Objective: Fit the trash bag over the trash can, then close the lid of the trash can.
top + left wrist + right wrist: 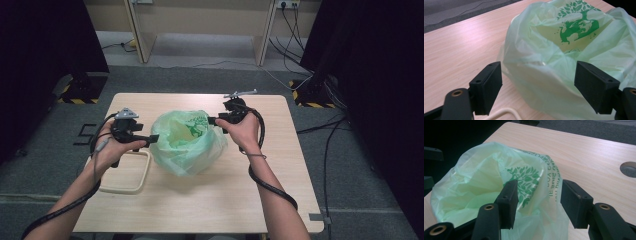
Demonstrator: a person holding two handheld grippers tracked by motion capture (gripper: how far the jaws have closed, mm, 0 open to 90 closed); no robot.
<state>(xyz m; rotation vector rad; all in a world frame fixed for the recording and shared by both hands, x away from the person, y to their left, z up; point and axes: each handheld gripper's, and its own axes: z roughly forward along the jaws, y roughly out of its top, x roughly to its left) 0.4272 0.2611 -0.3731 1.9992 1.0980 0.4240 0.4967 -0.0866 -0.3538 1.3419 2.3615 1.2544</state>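
A pale green plastic bag with a green tree print stands with its mouth open in the middle of the wooden table. My left gripper is at the bag's left side. In the left gripper view, the left gripper has its jaws wide apart with the bag just ahead, and the pads do not press on it. My right gripper is at the bag's right rim. In the right gripper view, the right gripper straddles the printed rim of the bag; both pads stand off the film.
A cream rectangular frame lies on the table at the left, under my left hand; its corner shows below the left jaws. A round hole is cut in the tabletop. Cables run over the floor behind the table.
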